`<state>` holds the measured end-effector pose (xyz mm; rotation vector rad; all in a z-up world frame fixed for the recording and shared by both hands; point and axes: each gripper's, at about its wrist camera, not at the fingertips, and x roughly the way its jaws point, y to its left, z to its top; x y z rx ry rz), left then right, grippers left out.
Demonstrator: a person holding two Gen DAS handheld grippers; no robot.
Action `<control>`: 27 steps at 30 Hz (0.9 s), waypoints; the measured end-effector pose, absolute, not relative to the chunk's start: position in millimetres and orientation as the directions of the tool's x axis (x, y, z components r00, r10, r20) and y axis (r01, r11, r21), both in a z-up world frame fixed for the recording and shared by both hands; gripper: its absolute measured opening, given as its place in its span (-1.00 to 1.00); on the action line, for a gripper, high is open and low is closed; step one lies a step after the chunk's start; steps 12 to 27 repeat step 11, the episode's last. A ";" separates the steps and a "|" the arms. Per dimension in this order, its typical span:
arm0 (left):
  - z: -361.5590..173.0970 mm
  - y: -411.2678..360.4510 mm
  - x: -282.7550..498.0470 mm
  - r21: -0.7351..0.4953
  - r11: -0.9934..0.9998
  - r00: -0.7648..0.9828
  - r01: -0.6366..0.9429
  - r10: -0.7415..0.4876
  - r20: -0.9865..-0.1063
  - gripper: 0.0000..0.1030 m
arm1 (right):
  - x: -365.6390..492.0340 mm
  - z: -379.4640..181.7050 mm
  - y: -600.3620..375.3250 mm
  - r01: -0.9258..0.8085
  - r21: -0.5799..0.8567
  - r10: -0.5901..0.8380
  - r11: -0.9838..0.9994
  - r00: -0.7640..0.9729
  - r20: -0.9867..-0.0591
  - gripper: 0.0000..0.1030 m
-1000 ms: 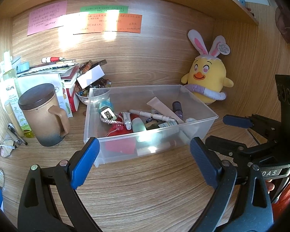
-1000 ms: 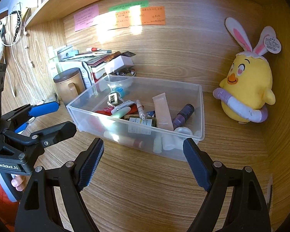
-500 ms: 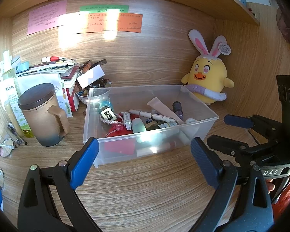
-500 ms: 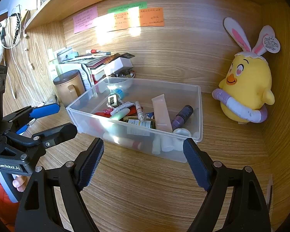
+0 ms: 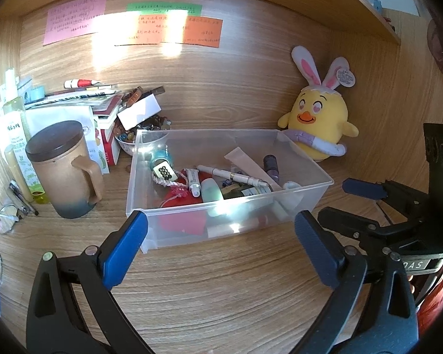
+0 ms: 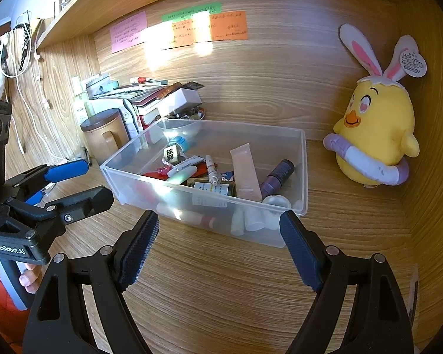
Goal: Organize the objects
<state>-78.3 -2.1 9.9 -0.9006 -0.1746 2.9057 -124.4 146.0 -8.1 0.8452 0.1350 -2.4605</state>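
Two hand-held grippers spread, empty | left hand-held gripper | right hand-held gripper | clear bin just ahead

On the worktop, the bin stands between the mug on its left and the plush chick behind on its right.

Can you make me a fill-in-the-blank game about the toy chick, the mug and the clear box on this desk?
1. The plush chick wears pink and white ____ ears.
2. The brown mug has a dark ____ on top.
3. The purple bottle lies inside the clear ____.
4. Both the left gripper and the right gripper are ____.

Missing words: bunny; lid; box; open
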 end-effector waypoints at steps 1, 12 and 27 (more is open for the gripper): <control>9.6 -2.1 -78.6 -0.137 -0.989 -0.820 -0.058 0.125 -0.558 0.96 | -124.5 -8.1 146.2 0.513 0.075 -0.451 -0.855 -0.664 -0.596 0.59; 10.3 5.7 -73.3 -0.096 -0.992 -0.830 -0.082 0.121 -0.544 0.96 | -127.7 -11.9 145.9 0.506 0.090 -0.450 -0.858 -0.655 -0.607 0.59; 10.3 5.7 -73.3 -0.096 -0.992 -0.830 -0.082 0.121 -0.544 0.96 | -127.7 -11.9 145.9 0.506 0.090 -0.450 -0.858 -0.655 -0.607 0.59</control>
